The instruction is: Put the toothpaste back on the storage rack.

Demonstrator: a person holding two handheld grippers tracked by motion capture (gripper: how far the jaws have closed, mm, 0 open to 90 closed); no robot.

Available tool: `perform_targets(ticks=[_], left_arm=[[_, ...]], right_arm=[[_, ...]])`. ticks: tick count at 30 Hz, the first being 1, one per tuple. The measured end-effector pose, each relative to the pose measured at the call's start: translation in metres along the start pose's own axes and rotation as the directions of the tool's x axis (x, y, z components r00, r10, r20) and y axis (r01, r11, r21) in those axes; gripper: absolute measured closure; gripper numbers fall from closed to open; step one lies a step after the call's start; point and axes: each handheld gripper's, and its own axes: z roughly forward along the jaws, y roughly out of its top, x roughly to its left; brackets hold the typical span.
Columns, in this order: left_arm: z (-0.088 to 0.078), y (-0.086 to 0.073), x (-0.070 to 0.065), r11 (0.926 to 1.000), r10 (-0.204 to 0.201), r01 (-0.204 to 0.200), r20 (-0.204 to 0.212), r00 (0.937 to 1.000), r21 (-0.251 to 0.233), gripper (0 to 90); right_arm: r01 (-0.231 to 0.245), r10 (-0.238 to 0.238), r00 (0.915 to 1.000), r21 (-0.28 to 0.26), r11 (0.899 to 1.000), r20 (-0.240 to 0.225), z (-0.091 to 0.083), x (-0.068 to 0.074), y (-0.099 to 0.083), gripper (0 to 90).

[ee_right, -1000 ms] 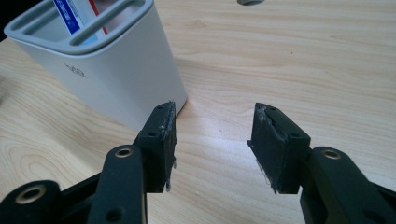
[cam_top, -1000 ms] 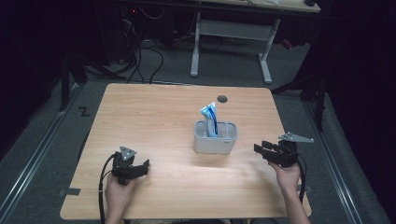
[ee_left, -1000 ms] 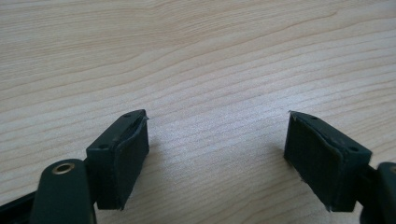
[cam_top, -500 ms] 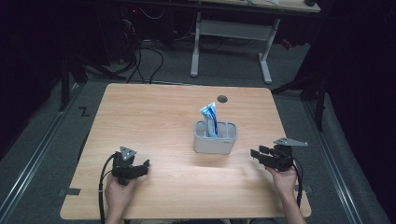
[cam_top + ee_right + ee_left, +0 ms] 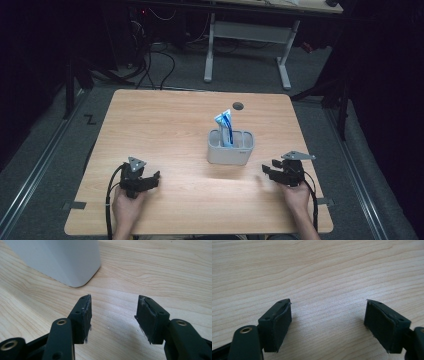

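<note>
So at this point it looks pretty much wrapped up, or at least between steps. The grey caddy point(image 5: 230, 147) sits a bit right of centre in the high view, and the blue-and-white tube point(image 5: 225, 125) is standing upright in one of its back compartments, poking out the top. Can't tell what else, if anything, is in the other slots.

Both hands are down near the bottom edge of the table point(image 5: 165, 115). The left tool point(image 5: 151, 178) is at the lower left, jaws spread wide over bare wood with nothing between them. The right tool point(image 5: 266, 173) is at the lower right, just beside the caddy but not touching it; its jaws have just been opening and there's nothing in them either, only table. In the right gripper view the caddy's rounded corner point(image 5: 75, 267) fills the upper left, clear of the pads.

My read: tube's dropped in, both tools empty, and nothing loose shows on the table to pick up.
</note>
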Motion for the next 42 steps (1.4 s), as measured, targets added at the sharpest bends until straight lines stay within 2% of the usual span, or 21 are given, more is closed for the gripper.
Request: perform_targets(ticks=[16,38,41,42], left_arm=[[0.000,0.000,0.000,1.0000,-0.001,0.001,0.002,1.0000,-0.001,22.3],[0.000,0.000,0.000,1.0000,-0.001,0.001,0.002,1.0000,0.000,22.3],[0.000,0.000,0.000,1.0000,0.000,0.000,0.001,1.0000,0.001,22.3],[0.000,0.000,0.000,1.0000,-0.001,0.001,0.002,1.0000,-0.001,22.3]], right_arm=[[0.025,-0.025,0.9994,0.028,0.999,0.023,0.016,0.008,-0.003,46.2],[0.027,-0.028,0.9993,0.022,0.999,0.027,0.028,0.012,-0.004,44.5],[0.033,-0.034,0.9990,0.020,0.999,0.030,0.029,0.013,-0.004,42.4],[0.048,-0.049,0.9982,0.016,0.999,0.035,0.030,0.014,-0.004,41.8]])
